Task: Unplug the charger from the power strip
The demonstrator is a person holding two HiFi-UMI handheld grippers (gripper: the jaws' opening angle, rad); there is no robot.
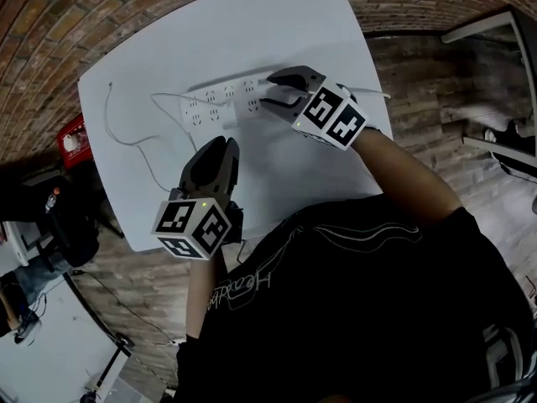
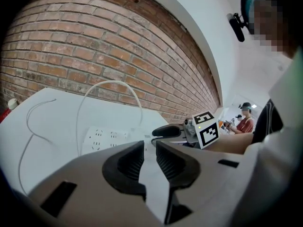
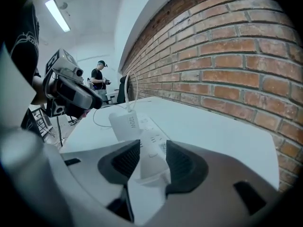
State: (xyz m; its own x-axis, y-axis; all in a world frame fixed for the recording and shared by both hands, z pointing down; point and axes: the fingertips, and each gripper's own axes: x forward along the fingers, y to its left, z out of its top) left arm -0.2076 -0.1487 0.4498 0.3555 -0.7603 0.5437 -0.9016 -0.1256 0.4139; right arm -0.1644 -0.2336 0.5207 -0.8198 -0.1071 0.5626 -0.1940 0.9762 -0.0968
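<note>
Brick wall behind, white tabletop (image 1: 168,49). Pwr strip (image 1: 220,103) lies flat mid-tabletop. Charger (image 3: 125,123) stands plugged into it, white cable (image 1: 126,137) loops across tabletop. Your R claw (image 3: 152,145) is wide open, strip end between pads, charger just ahead, no grip. Your L claw (image 2: 149,143) is open a crack, empty, above tabletop, well short of strip.

- We seem to be in a shared lab or recording studio, with a bare brick wall (image 2: 94,46), a wood-plank floor (image 1: 436,99) and a tube light (image 3: 57,14) overhead.
- We see a white worktable (image 1: 252,32) and, further off, another person (image 2: 245,120) wearing a headset.
</note>
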